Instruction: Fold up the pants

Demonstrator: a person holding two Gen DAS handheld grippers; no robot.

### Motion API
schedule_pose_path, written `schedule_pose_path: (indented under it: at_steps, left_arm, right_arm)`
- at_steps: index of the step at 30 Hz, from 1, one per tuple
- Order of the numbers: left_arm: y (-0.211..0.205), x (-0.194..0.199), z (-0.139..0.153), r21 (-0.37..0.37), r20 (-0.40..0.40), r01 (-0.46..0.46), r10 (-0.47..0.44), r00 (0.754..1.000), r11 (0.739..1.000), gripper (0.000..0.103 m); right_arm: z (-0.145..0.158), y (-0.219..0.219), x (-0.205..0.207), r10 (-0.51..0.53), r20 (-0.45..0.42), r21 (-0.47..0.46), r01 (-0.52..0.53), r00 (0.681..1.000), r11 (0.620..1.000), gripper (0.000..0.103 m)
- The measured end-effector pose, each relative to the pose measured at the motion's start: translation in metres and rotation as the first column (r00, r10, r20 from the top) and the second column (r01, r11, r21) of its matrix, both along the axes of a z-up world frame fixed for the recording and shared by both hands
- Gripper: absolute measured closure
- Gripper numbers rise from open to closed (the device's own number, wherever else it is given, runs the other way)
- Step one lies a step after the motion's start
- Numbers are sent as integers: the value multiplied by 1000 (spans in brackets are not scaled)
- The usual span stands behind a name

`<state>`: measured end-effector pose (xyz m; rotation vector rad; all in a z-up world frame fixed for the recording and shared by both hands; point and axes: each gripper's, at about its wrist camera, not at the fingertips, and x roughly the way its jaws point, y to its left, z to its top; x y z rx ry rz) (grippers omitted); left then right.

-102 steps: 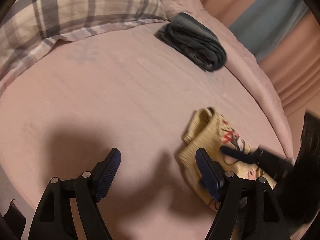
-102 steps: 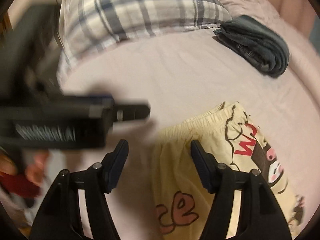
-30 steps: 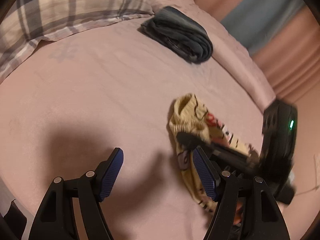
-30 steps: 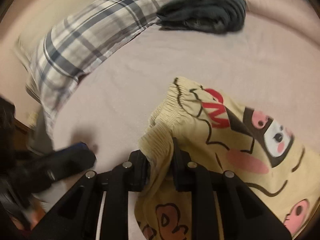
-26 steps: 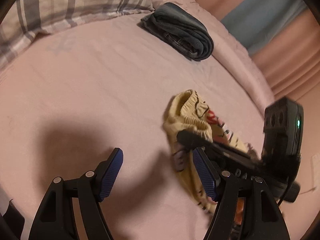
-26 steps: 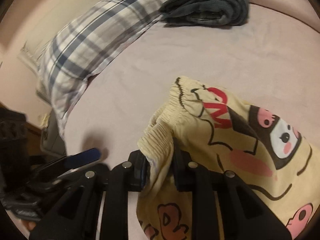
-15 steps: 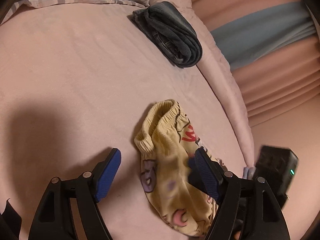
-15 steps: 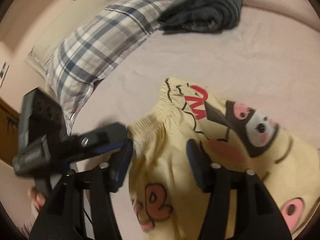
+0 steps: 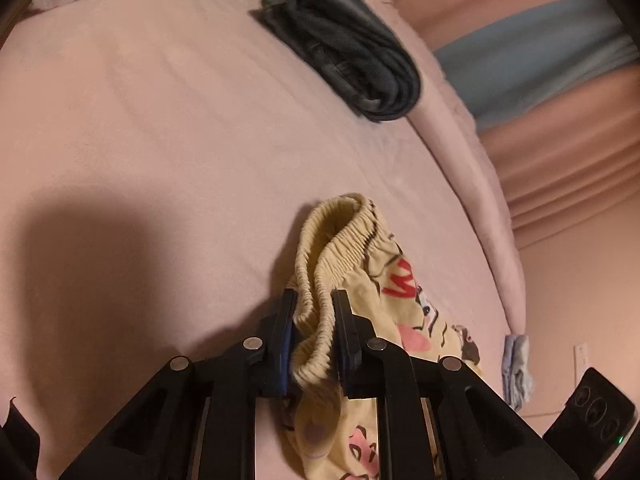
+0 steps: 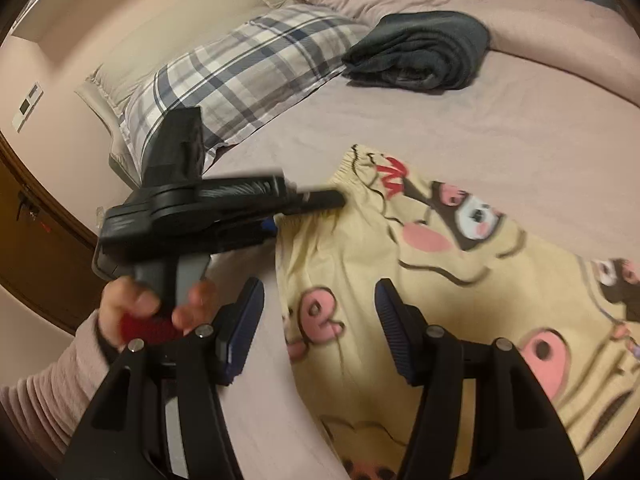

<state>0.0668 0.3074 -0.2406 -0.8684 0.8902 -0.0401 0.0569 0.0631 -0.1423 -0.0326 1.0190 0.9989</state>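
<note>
yellow pants (image 9: 404,308) waistband newly pinched by left gripper (image 9: 314,308), right gripper (image 10: 320,320) released

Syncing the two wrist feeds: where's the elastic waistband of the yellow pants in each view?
Left wrist: waistband at centre, bunched, pinched in the left claw.
Right wrist: waistband left of centre, the left claw clamped on it.
Shared landmark: folded dark garment at the far side of the bed.

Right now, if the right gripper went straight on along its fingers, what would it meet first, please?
Most likely the yellow printed pants: the open right gripper points down at them, with nothing between its fingers, though depth is hard to judge.
</note>
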Motion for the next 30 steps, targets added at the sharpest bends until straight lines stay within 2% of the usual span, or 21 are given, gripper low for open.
schedule_pose_path:
  at_steps: [5, 7, 10, 13, 17, 19, 20, 21, 23, 25, 27, 30]
  left_arm:
    - [-3, -15, 21, -26, 80, -57, 58, 995, 998, 89]
    - [-8, -19, 37, 3, 112, -54, 53, 992, 999, 89]
    - [-25, -24, 65, 30, 174, -3, -3, 985, 1000, 89]
    - [-49, -23, 90, 61, 220, 55, -67, 973, 997, 89]
    - [-87, -18, 123, 72, 289, 143, -158, 944, 987, 89]
    - [-100, -15, 131, 95, 299, 159, -181, 937, 983, 89]
    - [-107, -12, 133, 97, 298, 169, -191, 935, 981, 89]
    - [-113, -10, 134, 85, 292, 181, -198, 935, 980, 89]
    - [-120, -9, 135, 83, 291, 196, -212, 933, 977, 89]
    - [-131, -8, 139, 82, 296, 224, -238, 925, 971, 89]
    - [-146, -6, 144, 89, 298, 254, -269, 916, 963, 89]
    - [-176, -5, 148, 89, 303, 326, -338, 891, 941, 89]
  right_arm:
    - [5, -51, -1, -83, 7, -1, 83, 996, 997, 45]
    - [4, -76, -4, -127, 22, -39, 128, 992, 991, 45]
    - [3, -114, -13, -182, 50, -93, 186, 982, 978, 45]
    - [1, -147, -18, -234, 36, -100, 237, 971, 966, 45]
    - [-6, -174, -19, -295, -2, -65, 294, 956, 954, 45]
    - [-10, -177, -18, -301, -23, -25, 300, 953, 954, 45]
    - [-11, -174, -17, -296, -1, -7, 296, 955, 955, 48]
    - [-12, -168, -16, -288, 24, -14, 288, 957, 958, 57]
    - [-20, -154, -12, -291, 49, -86, 294, 955, 952, 67]
    - [-37, -144, -4, -287, 3, -151, 284, 958, 947, 72]
    - [-44, -148, 2, -307, -24, -119, 302, 951, 946, 73]
    - [-49, -163, 11, -344, -123, -44, 341, 931, 939, 79]
